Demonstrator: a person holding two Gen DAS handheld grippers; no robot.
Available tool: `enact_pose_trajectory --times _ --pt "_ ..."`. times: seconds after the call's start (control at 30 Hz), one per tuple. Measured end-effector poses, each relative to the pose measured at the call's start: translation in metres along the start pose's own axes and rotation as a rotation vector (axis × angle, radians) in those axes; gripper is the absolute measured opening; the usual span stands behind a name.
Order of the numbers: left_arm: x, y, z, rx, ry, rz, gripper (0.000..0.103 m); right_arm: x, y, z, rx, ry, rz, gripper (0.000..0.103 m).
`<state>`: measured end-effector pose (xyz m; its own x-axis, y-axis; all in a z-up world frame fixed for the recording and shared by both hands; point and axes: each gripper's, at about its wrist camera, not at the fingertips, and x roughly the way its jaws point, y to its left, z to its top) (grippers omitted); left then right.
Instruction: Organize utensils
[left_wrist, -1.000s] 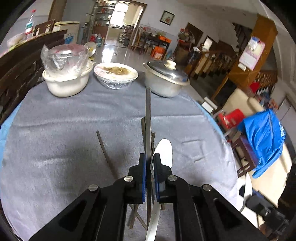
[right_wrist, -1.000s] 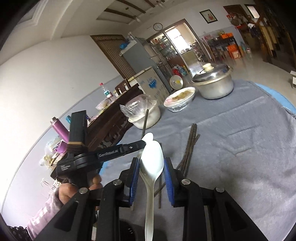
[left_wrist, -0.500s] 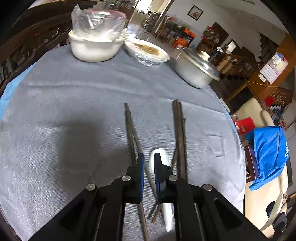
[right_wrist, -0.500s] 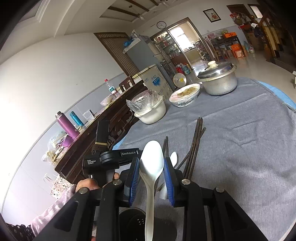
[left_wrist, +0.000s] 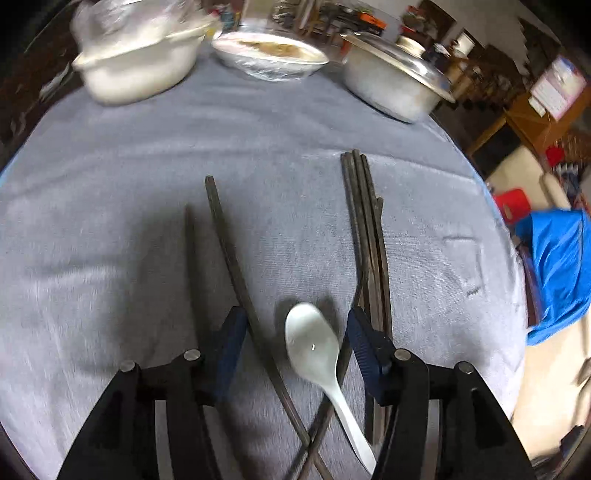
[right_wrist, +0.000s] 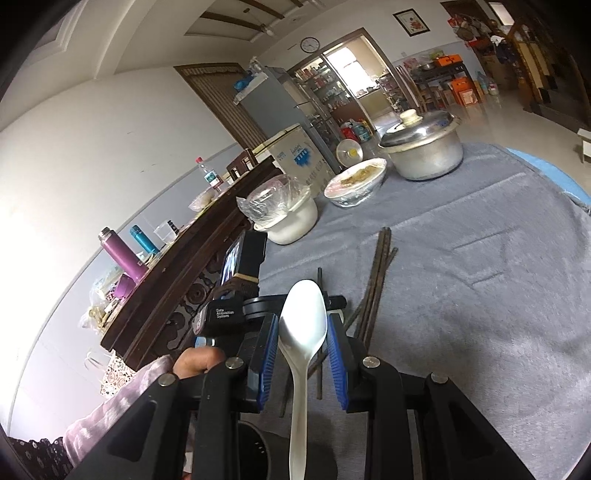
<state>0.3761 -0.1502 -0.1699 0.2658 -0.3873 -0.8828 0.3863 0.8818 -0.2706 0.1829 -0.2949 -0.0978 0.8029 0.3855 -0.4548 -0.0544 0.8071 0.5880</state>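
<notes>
Grey-clothed table (left_wrist: 110, 155): past the chopsticks (left_wrist: 364, 206) stand a lidded pot (left_wrist: 391, 83) and a film-covered bowl (left_wrist: 269, 55) of food. Left tongs (left_wrist: 293, 332) gape over a spoon (left_wrist: 314, 343) beside those chopsticks; right tongs (right_wrist: 303, 350) grip another spoon (right_wrist: 303, 325).

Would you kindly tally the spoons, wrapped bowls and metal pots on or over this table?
Spoons: 2
Wrapped bowls: 2
Metal pots: 1
Total: 5
</notes>
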Motion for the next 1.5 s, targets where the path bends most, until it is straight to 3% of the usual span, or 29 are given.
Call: enact_pose_trajectory --times 0.07,0.1,0.23,0.43,0.53,0.7,0.87,1.1,1.33,1.5 --pt "0.003 -0.005 0.001 0.028 -0.008 -0.009 0.033 0.0 -0.003 0.0 0.004 0.001 -0.003 0.029" --pt "0.005 -0.006 0.001 0.036 0.006 -0.02 0.009 0.001 -0.003 0.0 0.005 0.002 -0.003 0.029" --pt "0.003 -0.008 -0.004 0.063 -0.027 -0.004 0.009 0.0 -0.002 0.0 0.004 0.001 -0.002 0.029" --pt "-0.035 0.002 -0.009 0.015 -0.116 -0.039 0.008 -0.006 0.009 -0.001 -0.01 -0.019 0.01 0.029" --pt "-0.073 0.007 -0.015 -0.012 -0.211 -0.059 0.008 -0.012 0.02 -0.001 -0.019 -0.041 0.035 0.029" --pt "-0.159 -0.003 -0.04 -0.015 -0.437 -0.058 0.008 -0.021 0.038 -0.005 -0.023 -0.108 0.073 0.029" --pt "-0.224 -0.026 -0.087 0.017 -0.6 -0.008 0.008 -0.021 0.052 -0.017 -0.068 -0.183 0.028 0.029" --pt "-0.236 -0.037 -0.141 0.027 -0.645 0.026 0.008 -0.01 0.064 -0.039 -0.131 -0.17 -0.018 0.029" --pt "-0.212 -0.03 -0.156 0.008 -0.558 0.047 0.008 -0.011 0.068 -0.05 -0.174 -0.135 -0.085 0.029" --pt "-0.203 -0.029 -0.164 -0.012 -0.538 0.05 0.008 -0.014 0.071 -0.055 -0.197 -0.129 -0.113 0.029"
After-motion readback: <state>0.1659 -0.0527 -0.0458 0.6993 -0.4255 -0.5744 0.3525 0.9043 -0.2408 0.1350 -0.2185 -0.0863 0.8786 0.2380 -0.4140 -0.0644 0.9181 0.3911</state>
